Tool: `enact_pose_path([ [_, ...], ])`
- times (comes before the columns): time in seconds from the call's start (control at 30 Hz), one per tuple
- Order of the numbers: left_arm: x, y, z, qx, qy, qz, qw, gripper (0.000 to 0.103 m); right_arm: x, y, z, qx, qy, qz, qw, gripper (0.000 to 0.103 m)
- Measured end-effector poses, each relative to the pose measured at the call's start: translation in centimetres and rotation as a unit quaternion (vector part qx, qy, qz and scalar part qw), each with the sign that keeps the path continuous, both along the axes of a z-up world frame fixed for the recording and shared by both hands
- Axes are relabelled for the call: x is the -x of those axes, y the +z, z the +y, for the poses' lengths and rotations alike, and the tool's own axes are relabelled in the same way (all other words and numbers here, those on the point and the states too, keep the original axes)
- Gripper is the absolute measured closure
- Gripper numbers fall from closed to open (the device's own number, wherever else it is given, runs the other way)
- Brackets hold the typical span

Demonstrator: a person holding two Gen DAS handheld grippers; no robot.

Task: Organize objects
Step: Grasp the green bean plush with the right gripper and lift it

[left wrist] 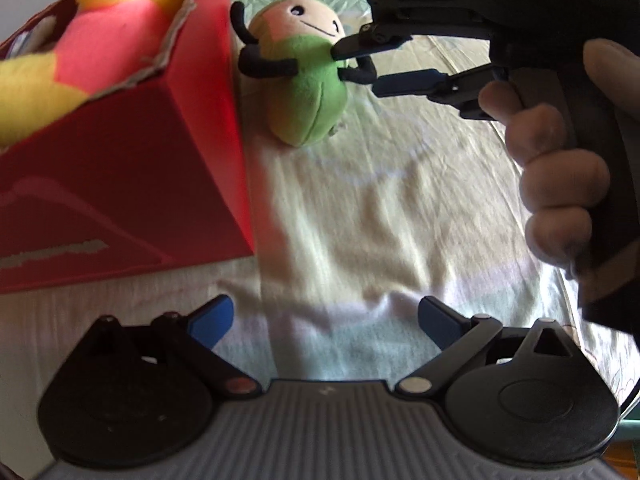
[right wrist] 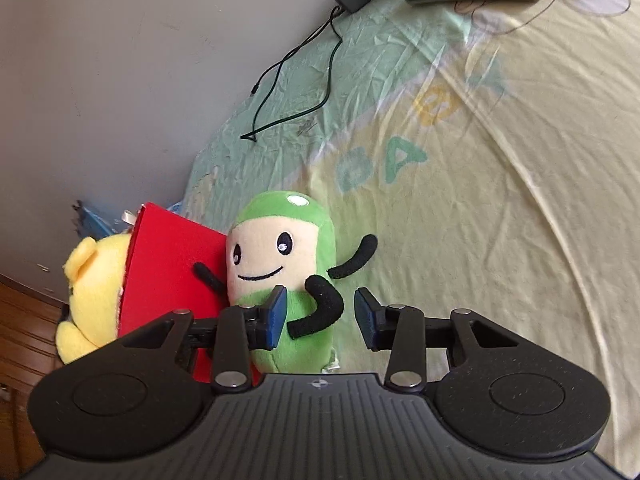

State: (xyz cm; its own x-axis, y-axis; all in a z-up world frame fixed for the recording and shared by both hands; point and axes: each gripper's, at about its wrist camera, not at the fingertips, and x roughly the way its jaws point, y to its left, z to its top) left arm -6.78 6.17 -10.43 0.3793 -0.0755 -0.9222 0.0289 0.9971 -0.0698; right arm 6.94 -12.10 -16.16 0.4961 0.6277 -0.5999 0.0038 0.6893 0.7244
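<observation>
A pale yellow-green bedsheet [right wrist: 500,208] fills the frame, a grey wall [right wrist: 100,80] at upper left. Both the left claw [left wrist: 324,320] and right claw [right wrist: 320,312] gape open, the right straddling the green plush [right wrist: 280,248] beside the red box [right wrist: 172,256].

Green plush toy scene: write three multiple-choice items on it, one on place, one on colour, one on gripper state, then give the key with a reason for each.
1. Where does the green plush toy lie?
A. inside the red box
B. on the bedsheet beside the red box
C. on the wooden floor

2. What colour are the green plush toy's arms?
A. black
B. white
C. yellow

3. How does the right gripper stand?
A. shut on the yellow plush
B. shut and empty
C. open, fingers on either side of one of the toy's arms

Key:
1 B: it lies on the bedsheet against the wall of the red box.
2 A: its thin limbs are black in both views.
3 C: a clear gap shows between the blue pads, with one black arm in it; the yellow plush sits in the box.
</observation>
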Motion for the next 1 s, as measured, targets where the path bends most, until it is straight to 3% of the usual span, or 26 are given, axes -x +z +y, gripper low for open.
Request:
enact_pose_path([
  [0.07, 0.0, 0.0, 0.0, 0.001, 0.006, -0.001, 1.0, 0.005, -0.1, 0.1, 0.1, -0.021, 0.016, -0.007, 1.0, 0.085],
  [0.17, 0.1, 0.3, -0.1, 0.002, 0.008, -0.007, 0.9999, 0.008, 0.1, 0.8, 0.3, -0.012, 0.029, -0.022, 0.999, 0.09],
  [0.47, 0.7, 2.1, -1.4, 0.011, -0.029, -0.035, 0.9989, 0.02, 3.4, 2.0, -2.3, -0.017, 0.064, -0.042, 0.997, 0.094],
  [0.7, 1.5, 4.2, -3.3, 0.012, -0.069, -0.084, 0.994, 0.019, 7.2, 3.4, -5.0, -0.041, 0.122, -0.041, 0.991, 0.094],
  [0.8, 0.8, 3.9, -4.3, 0.012, -0.08, -0.093, 0.9924, 0.018, 8.6, 3.6, -5.6, -0.037, 0.137, -0.039, 0.989, 0.086],
  [0.93, -0.7, 2.0, -5.3, 0.015, -0.082, -0.082, 0.9932, 0.017, 8.8, 3.5, -7.0, -0.036, 0.101, -0.048, 0.993, 0.052],
  [1.0, -1.6, 1.5, -5.2, 0.028, -0.079, -0.074, 0.9937, 0.017, 8.0, 2.7, -7.5, -0.027, 0.071, -0.035, 0.996, 0.051],
])
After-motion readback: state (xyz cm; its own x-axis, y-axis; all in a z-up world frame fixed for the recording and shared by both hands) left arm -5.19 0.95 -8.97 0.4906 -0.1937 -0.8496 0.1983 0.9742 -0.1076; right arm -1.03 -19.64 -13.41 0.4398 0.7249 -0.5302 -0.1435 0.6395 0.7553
